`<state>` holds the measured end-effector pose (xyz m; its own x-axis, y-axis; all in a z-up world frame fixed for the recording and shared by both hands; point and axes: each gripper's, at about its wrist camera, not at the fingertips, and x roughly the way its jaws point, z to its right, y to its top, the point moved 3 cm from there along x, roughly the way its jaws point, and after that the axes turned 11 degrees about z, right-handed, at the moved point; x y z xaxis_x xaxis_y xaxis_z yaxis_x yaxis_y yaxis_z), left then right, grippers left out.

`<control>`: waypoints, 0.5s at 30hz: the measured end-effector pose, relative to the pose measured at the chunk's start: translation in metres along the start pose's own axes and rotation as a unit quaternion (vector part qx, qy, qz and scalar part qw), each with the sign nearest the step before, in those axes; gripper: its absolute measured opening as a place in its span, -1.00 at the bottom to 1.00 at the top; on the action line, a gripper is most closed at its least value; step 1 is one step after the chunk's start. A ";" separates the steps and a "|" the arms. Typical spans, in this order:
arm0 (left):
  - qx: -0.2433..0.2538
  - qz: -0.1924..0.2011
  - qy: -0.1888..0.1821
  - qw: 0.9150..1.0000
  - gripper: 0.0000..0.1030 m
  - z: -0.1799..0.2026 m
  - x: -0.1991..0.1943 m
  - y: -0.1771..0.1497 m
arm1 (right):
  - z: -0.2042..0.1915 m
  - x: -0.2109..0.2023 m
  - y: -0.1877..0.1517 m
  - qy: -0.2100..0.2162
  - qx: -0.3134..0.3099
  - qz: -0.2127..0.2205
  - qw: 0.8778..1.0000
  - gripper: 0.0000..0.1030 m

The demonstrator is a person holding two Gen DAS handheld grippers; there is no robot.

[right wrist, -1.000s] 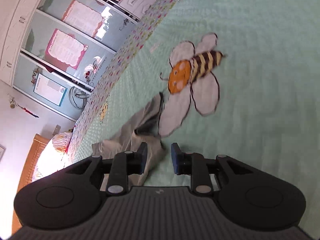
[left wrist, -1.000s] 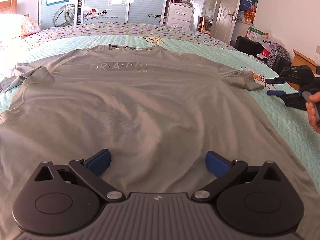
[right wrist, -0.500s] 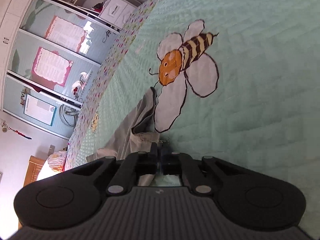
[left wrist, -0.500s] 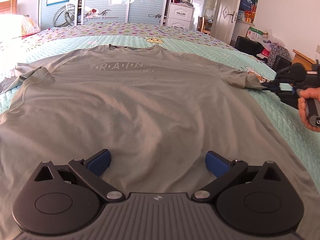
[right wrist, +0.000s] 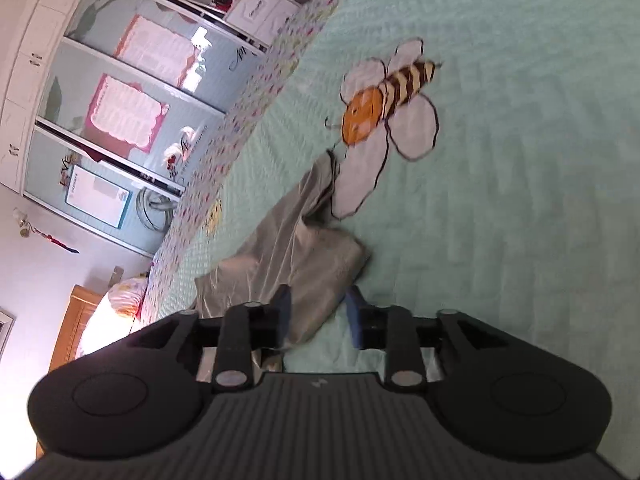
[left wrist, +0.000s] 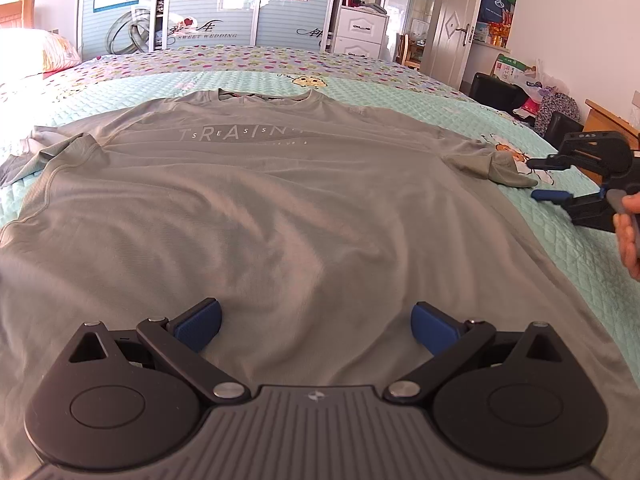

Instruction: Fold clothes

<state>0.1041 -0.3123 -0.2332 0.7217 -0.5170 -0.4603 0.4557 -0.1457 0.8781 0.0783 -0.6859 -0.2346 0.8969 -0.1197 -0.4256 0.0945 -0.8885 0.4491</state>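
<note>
- Here the grey T-shirt (left wrist: 256,208) lies flat on the bed (left wrist: 472,108), front up, with the collar at the far side and both sleeves spread out.
- The left claw (left wrist: 316,320) hangs over the lower part of the shirt, its jaws wide apart and with nothing between them.
- The right claw (right wrist: 318,312) is at the right sleeve (right wrist: 316,268), near the bee picture (right wrist: 384,100) on the bedcover. Its jaws have just been opening, and now they stand partly open. The sleeve edge lies between the blue pads (right wrist: 354,314), but they do not press on it, so nothing is held.
- In my judgement the step is to take this sleeve and fold it inward over the body of the shirt.
- Risk: the sleeve is bunched and doubled, so the claw may catch only the top layer, and the fold would come out crooked.
- Risk: the sleeve lies directly on the quilted cover, so a low grip may pinch the cover too and drag it.
- Risk: nothing holds the shirt down, so a quick pull may shift the whole shirt and wrinkle it.
</note>
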 end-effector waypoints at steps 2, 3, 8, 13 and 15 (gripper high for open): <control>0.000 0.000 0.000 1.000 1.00 0.000 0.000 0.000 | 0.003 0.008 -0.001 -0.008 0.010 0.010 1.000 -0.22; 0.000 0.000 0.000 1.000 1.00 0.001 0.000 0.000 | 0.004 0.012 0.000 -0.010 0.017 0.015 1.000 -0.22; -0.001 0.000 -0.001 1.000 1.00 0.000 -0.001 0.000 | 0.005 0.027 0.006 -0.027 0.018 0.013 0.999 -1.00; -0.004 0.001 -0.003 1.000 1.00 -0.001 -0.001 0.000 | 0.021 0.022 0.011 -0.036 0.010 0.029 0.999 -1.00; -0.004 0.001 -0.003 1.000 1.00 0.000 -0.001 0.000 | 0.017 0.021 0.010 -0.043 -0.005 0.033 0.999 -1.00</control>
<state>0.1034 -0.3115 -0.2330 0.7192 -0.5222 -0.4583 0.4589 -0.1384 0.8777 0.0905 -0.7054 -0.2525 0.8613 -0.2152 -0.4602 0.0418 -0.8728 0.4864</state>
